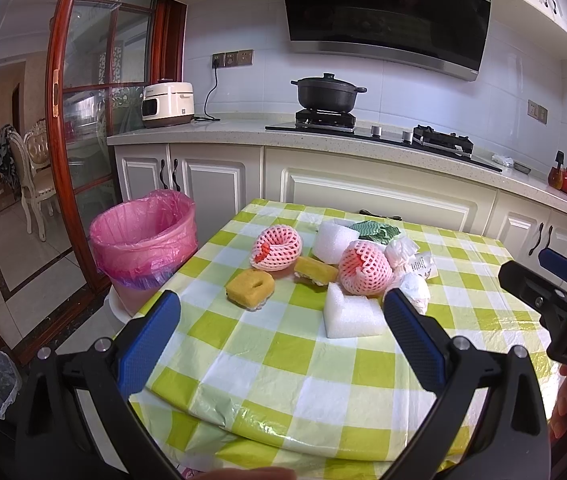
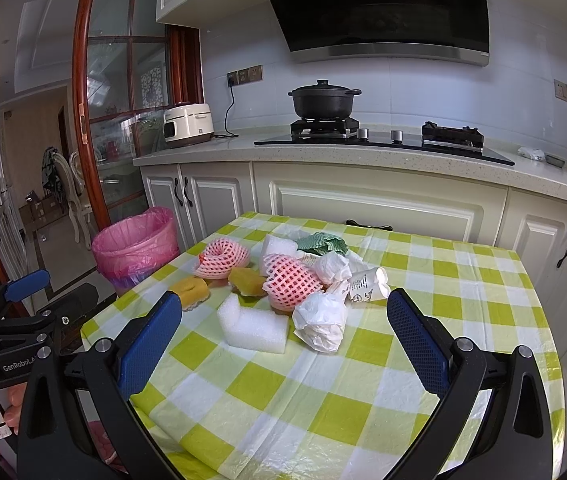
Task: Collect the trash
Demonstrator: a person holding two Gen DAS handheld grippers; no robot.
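Pink-lined trash bin [image 1: 145, 236]: stood on the floor just beside the bench's left edge. Bench [image 1: 283, 364]: covered in green-checked cloth. Left gripper [image 1: 281, 320]: held spread above the near edge, nothing pinched. Trash heaped mid-bench: yellow sponge [image 1: 249, 289], pink foam net [image 1: 276, 249], second sponge [image 1: 315, 270], white foam block [image 1: 349, 314], second net [image 1: 364, 267], crumpled white paper [image 2: 321, 320]. Right gripper [image 2: 283, 322]: likewise spread and unladen, seen at the right edge.
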